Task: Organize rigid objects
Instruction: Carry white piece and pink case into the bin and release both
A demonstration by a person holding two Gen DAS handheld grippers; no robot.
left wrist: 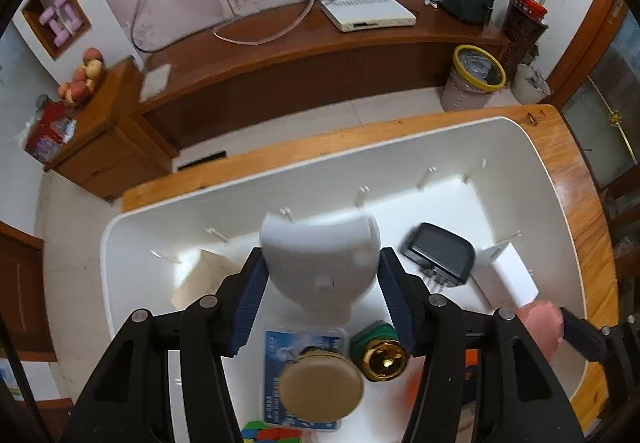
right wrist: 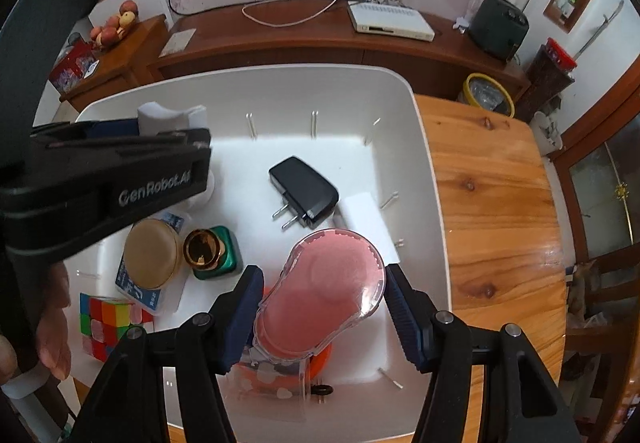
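So the bin point(right wrist: 420, 131) sits on the desk point(right wrist: 492, 183), which runs off to the right of the frame. Inside, the charger point(right wrist: 306, 193) lies about mid-frame, with a flat box point(right wrist: 366, 217) just to its right against the bin wall. Lower left there's a round lid point(right wrist: 151, 253) on top of a flat packet point(right wrist: 138, 291), and a bottle point(right wrist: 212, 251) right beside it. The puzzle cube point(right wrist: 106, 319) is below those, at the bin's left edge. The clear case point(right wrist: 320, 299) is lower centre, above a round tub point(right wrist: 288, 371). Behind the desk, a long cabinet point(right wrist: 280, 39) runs along the wall.
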